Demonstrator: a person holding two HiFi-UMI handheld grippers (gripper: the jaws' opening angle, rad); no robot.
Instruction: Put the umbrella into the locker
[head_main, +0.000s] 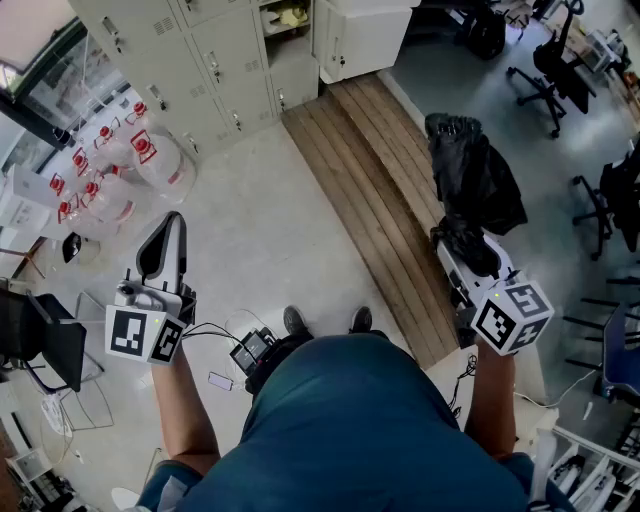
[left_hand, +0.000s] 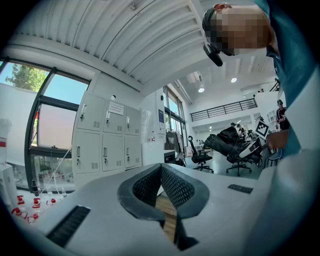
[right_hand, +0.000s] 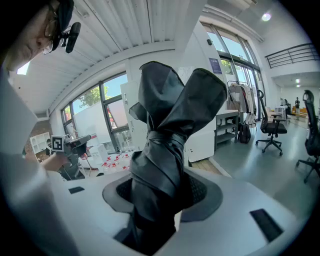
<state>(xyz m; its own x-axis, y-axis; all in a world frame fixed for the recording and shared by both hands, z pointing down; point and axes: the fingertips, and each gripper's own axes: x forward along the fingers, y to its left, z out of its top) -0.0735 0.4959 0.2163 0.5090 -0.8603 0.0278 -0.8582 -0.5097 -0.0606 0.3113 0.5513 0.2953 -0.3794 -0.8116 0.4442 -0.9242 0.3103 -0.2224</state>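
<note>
A folded black umbrella (head_main: 470, 180) sticks out forward from my right gripper (head_main: 462, 240), over the wooden floor strip. In the right gripper view the umbrella (right_hand: 170, 115) fills the middle, and the right gripper (right_hand: 162, 187) is shut on its lower part, pads pressed against the fabric. My left gripper (head_main: 175, 222) is held out at the left over the pale floor; its pads meet at the tip with nothing between them, as the left gripper view shows (left_hand: 161, 167). The grey lockers (head_main: 190, 60) stand far ahead at the top left, doors closed, and appear again as lockers (left_hand: 102, 145).
Large water bottles (head_main: 110, 170) with red labels stand on the floor left of the lockers. A wooden floor strip (head_main: 370, 190) runs toward a white cabinet (head_main: 360, 35). Office chairs (head_main: 545, 70) stand at the right, and a black chair (head_main: 40, 335) at the far left.
</note>
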